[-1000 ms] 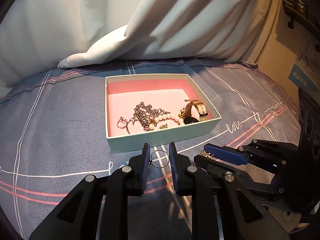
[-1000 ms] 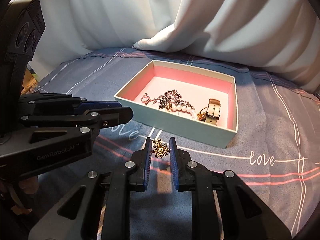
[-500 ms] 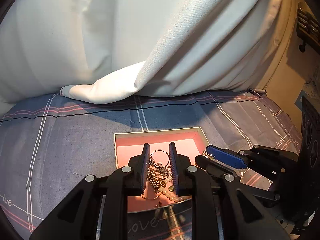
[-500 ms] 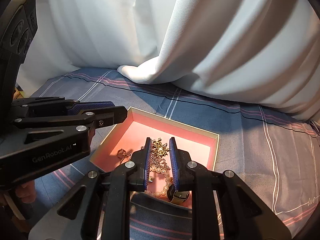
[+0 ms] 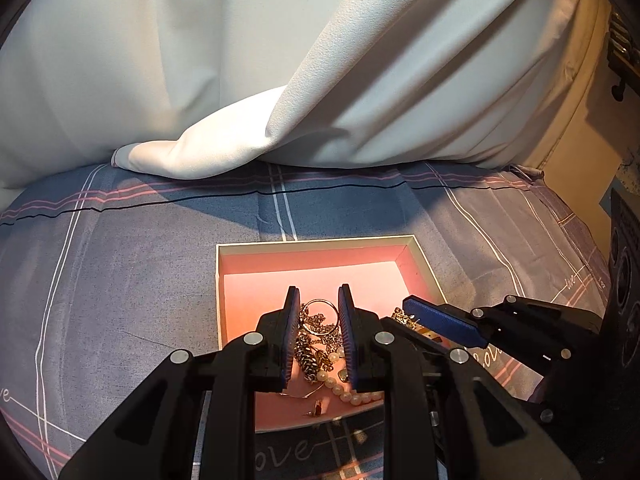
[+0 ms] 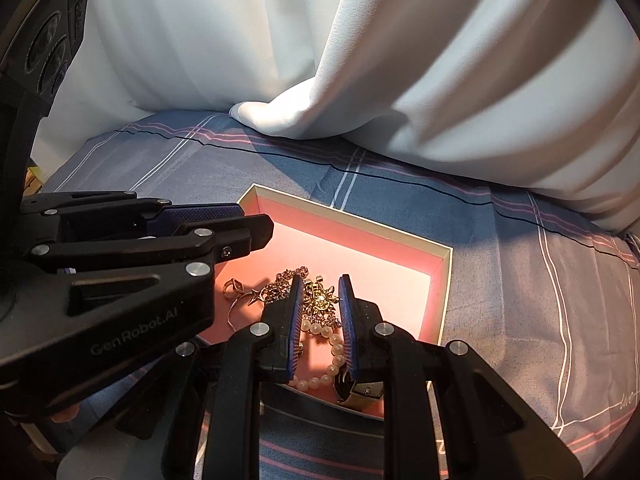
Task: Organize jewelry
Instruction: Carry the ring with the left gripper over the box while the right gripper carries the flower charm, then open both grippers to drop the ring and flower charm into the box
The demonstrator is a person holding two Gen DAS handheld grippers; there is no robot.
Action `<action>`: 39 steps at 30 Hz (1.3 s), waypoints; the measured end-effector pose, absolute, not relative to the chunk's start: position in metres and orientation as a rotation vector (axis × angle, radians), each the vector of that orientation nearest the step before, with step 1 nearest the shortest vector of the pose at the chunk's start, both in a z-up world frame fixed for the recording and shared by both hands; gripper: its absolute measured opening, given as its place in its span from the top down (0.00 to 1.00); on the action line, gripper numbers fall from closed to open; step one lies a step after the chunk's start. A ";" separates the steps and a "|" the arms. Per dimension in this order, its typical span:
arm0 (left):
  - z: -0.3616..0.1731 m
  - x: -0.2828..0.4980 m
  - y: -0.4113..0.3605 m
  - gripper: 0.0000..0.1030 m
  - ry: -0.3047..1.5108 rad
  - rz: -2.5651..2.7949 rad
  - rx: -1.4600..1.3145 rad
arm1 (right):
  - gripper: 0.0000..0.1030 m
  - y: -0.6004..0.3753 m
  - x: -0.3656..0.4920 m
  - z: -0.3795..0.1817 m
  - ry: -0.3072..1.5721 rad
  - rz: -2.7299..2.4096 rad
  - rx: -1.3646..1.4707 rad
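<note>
Inside pink-lined box (image 5: 316, 247), tangled gold jewelry (image 6: 320, 300).

A shallow jewelry box (image 5: 316, 245) with pale rim and pink inside lies open on the bed. In its near part lies a tangled heap: a metal chain (image 5: 310, 354), a pearl bracelet (image 6: 334, 354) and a watch (image 6: 360, 392) near right. A thin silver ring (image 5: 320, 317) and a gold star-shaped brooch (image 6: 320, 299) are over the heap.
</note>
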State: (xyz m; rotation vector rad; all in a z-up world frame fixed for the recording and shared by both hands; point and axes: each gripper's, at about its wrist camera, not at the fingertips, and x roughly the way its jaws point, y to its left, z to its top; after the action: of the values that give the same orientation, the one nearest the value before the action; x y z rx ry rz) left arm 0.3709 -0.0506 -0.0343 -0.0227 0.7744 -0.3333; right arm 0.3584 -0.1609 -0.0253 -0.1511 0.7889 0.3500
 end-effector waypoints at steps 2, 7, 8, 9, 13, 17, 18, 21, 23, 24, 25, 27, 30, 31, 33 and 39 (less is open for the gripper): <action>-0.036 0.373 -0.052 0.81 0.776 -0.327 -0.015 | 0.82 -0.162 0.360 -0.027 0.791 0.350 -0.149; -0.039 0.378 -0.052 0.81 0.785 -0.315 -0.013 | 0.82 -0.163 0.361 -0.028 0.798 0.352 -0.148; -0.040 0.378 -0.052 0.81 0.788 -0.315 -0.014 | 0.82 -0.163 0.360 -0.029 0.799 0.353 -0.149; -0.041 0.379 -0.053 0.81 0.791 -0.312 -0.014 | 0.82 -0.162 0.361 -0.029 0.802 0.353 -0.150; -0.043 0.382 -0.054 0.81 0.799 -0.309 -0.018 | 0.82 -0.163 0.361 -0.032 0.807 0.351 -0.146; -0.044 0.383 -0.055 0.81 0.805 -0.300 -0.020 | 0.82 -0.164 0.360 -0.033 0.810 0.349 -0.145; -0.044 0.383 -0.054 0.81 0.807 -0.301 -0.023 | 0.82 -0.164 0.360 -0.033 0.811 0.350 -0.143; -0.046 0.383 -0.053 0.79 0.813 -0.291 -0.023 | 0.74 -0.164 0.360 -0.035 0.822 0.352 -0.134; -0.045 0.383 -0.051 0.16 0.813 -0.263 -0.034 | 0.26 -0.163 0.360 -0.034 0.818 0.315 -0.147; -0.044 0.381 -0.049 0.06 0.797 -0.228 -0.043 | 0.18 -0.163 0.356 -0.032 0.787 0.300 -0.156; -0.041 0.379 -0.047 0.06 0.780 -0.222 -0.057 | 0.18 -0.162 0.355 -0.031 0.780 0.308 -0.159; -0.040 0.380 -0.048 0.06 0.787 -0.226 -0.050 | 0.18 -0.160 0.355 -0.031 0.784 0.303 -0.162; -0.038 0.376 -0.049 0.06 0.767 -0.183 -0.012 | 0.14 -0.160 0.351 -0.029 0.773 0.286 -0.153; -0.035 0.370 -0.047 0.06 0.739 -0.176 -0.024 | 0.11 -0.161 0.345 -0.027 0.747 0.262 -0.145; -0.025 0.346 -0.039 0.06 0.648 -0.170 -0.065 | 0.05 -0.162 0.322 -0.022 0.662 0.217 -0.137; 0.007 0.218 -0.024 0.06 0.249 -0.163 -0.047 | 0.05 -0.163 0.212 -0.032 0.393 0.142 -0.182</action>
State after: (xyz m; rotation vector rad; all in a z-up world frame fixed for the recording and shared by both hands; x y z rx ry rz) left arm 0.2175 -0.0242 0.0067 -0.0471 0.2488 -0.1627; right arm 0.2117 -0.1632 -0.0318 -0.1816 0.3934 0.1418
